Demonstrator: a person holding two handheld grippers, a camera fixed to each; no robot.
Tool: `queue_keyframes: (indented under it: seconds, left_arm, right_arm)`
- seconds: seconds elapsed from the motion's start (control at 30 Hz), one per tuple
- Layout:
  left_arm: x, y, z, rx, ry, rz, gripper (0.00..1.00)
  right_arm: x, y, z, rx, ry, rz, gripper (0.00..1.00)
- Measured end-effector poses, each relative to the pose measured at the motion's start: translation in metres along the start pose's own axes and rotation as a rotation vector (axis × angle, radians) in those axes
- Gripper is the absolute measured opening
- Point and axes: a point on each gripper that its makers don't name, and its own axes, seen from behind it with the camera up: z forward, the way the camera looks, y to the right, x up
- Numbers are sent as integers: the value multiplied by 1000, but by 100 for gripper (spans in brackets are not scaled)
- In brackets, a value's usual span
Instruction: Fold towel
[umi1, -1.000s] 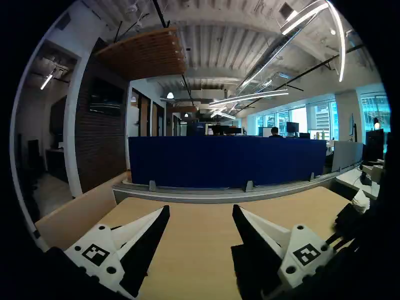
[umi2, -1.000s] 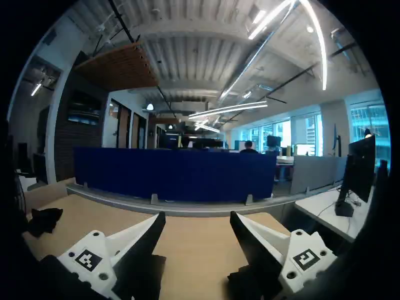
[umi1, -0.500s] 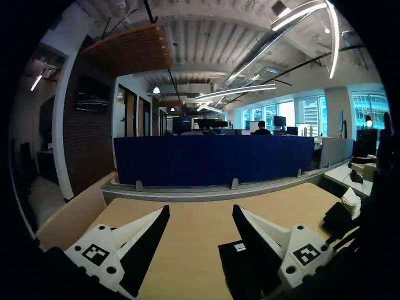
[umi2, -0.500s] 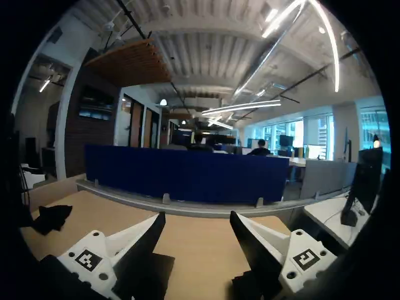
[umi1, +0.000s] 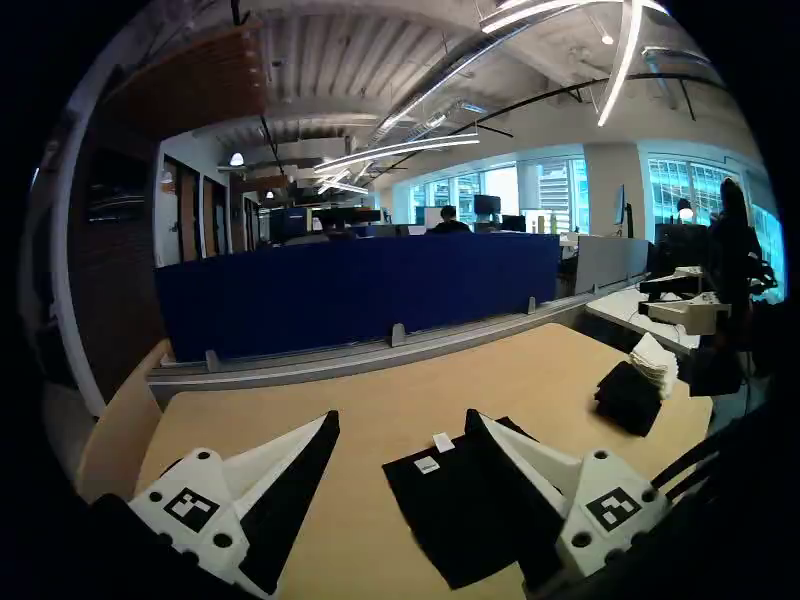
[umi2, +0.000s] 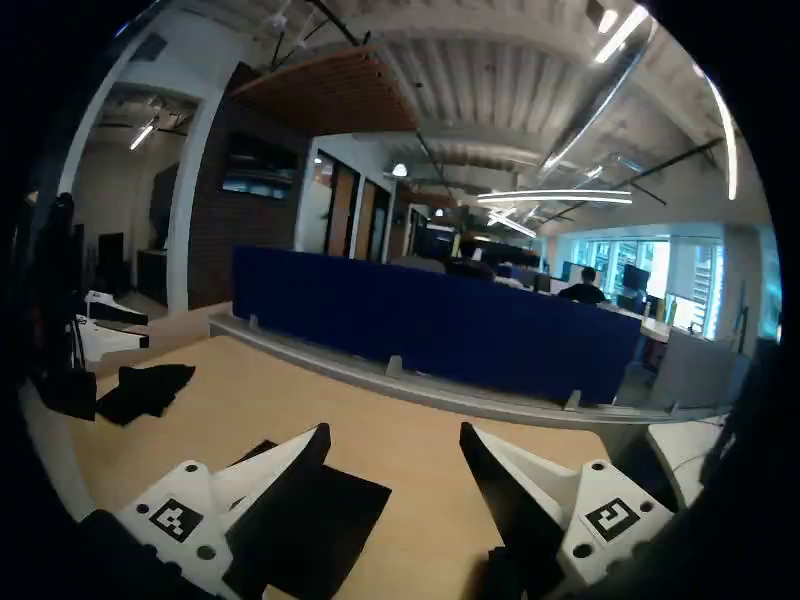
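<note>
Above the table (umi1: 330, 395) — both pairs of fingers spread wide.
My left gripper (umi1: 401, 432) and right gripper (umi2: 393, 440) grip nothing — the black towel (umi1: 450, 505) lies flat near the table's front edge.

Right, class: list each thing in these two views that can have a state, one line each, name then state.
left gripper: open, empty.
right gripper: open, empty.
black towel: lying flat on the table, not gripped.
black cloth: bunched up near the table's far corner.
white stack: piled in layers, right beside the black cloth.
</note>
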Motion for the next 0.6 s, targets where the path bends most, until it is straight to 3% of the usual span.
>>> queue_keyframes:
  seconds: [0.3, 0.6]
  left_arm:
    - [-31, 8, 5, -38, -71, 35, 93]
    - [-72, 17, 12, -68, -139, 52, 93]
  right_arm:
    - [-22, -23, 7, 87, -69, -36, 100]
    - [-58, -37, 18, 127, -131, -37, 100]
